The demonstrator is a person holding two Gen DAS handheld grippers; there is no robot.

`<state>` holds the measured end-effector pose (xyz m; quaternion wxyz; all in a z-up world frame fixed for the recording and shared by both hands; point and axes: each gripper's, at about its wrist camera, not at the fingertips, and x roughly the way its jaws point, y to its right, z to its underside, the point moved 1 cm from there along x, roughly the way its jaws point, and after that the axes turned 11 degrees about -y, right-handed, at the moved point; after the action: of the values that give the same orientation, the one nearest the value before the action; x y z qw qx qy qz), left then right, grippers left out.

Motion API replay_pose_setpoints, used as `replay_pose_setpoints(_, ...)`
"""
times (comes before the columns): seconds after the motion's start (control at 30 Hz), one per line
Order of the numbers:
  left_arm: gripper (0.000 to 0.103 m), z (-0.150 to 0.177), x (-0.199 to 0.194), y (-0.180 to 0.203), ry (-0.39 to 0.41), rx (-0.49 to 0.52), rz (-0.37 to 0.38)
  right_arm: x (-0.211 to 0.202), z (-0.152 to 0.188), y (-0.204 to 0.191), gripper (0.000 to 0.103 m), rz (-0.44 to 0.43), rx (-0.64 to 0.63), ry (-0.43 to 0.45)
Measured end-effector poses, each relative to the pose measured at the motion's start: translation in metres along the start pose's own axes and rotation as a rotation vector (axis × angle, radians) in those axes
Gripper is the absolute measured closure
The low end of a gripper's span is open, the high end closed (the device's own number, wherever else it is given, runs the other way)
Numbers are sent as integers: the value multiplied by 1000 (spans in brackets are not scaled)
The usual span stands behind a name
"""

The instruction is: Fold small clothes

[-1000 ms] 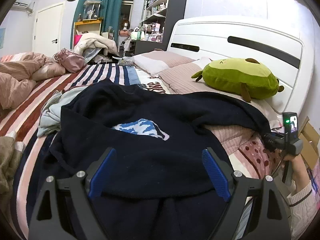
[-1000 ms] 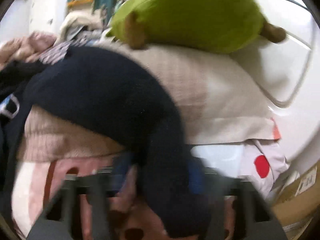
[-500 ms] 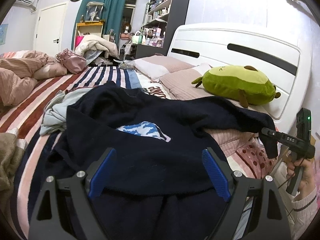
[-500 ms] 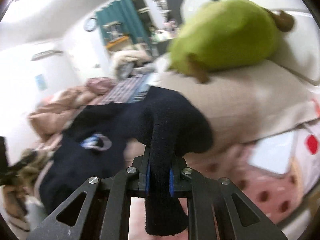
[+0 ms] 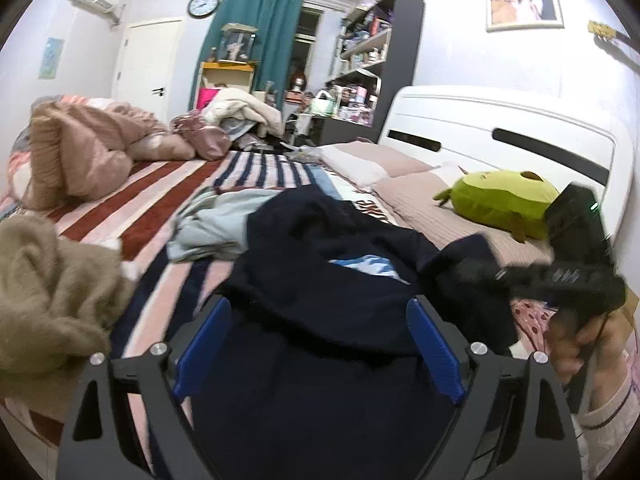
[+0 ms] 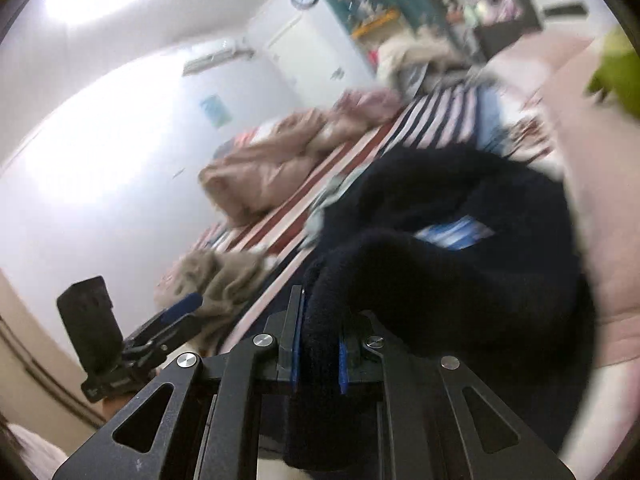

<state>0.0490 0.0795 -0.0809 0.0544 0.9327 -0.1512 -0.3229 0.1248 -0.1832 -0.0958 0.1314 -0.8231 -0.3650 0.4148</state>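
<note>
A dark navy sweater (image 5: 320,304) with a blue and white print lies spread on the striped bed. My left gripper (image 5: 316,344) is open, its blue pads over the sweater's near part and apart from the cloth. My right gripper (image 6: 318,354) is shut on the sweater's sleeve (image 6: 324,320) and holds it lifted over the sweater body (image 6: 460,248). In the left wrist view the right gripper (image 5: 480,272) shows at the right, carrying the sleeve end (image 5: 460,264) inward. The left gripper (image 6: 176,312) shows at the lower left of the right wrist view.
A green plush toy (image 5: 500,200) lies on a pink pillow (image 5: 420,196) by the white headboard (image 5: 500,128). A light grey garment (image 5: 216,224) lies beyond the sweater. A tan fuzzy garment (image 5: 48,292) lies at the left, a pink quilt (image 5: 88,148) farther back.
My right gripper closed on the sleeve at the bed's right edge, lifted it and swung it left over the sweater. The left gripper stayed open and rose slightly.
</note>
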Motion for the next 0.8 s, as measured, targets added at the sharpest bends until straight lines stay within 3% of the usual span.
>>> replay_pose_setpoints(0.13,15,10,-2,-28,-19,-43,-19,75,12,-3,89,-15,51,-148)
replay_pose_setpoints(0.2,15,14,0,-37,-34,-60,-14,102,21,2,70,-17,73,-212)
replay_pose_setpoints(0.3,15,21,10,-41,-65,-74,24,113,32,0,59,5,68,-264)
replay_pose_setpoints(0.43,15,30,34,-31,-119,-60,90,77,41,-8,55,48,15,-216)
replay_pose_setpoints(0.57,16,40,59,-19,-193,-54,132,23,42,2,46,197,-2,-117)
replay_pose_setpoints(0.67,23,48,81,-7,-251,-62,210,-14,49,20,43,261,19,-57)
replay_pose_setpoints(0.7,26,51,90,-4,-269,-73,217,-24,52,26,43,261,34,-40)
replay_pose_setpoints(0.77,43,55,103,-3,-304,-126,211,-35,59,35,43,247,67,-15)
replay_pose_setpoints(0.8,56,56,108,-2,-317,-143,213,-36,62,37,43,241,78,-8)
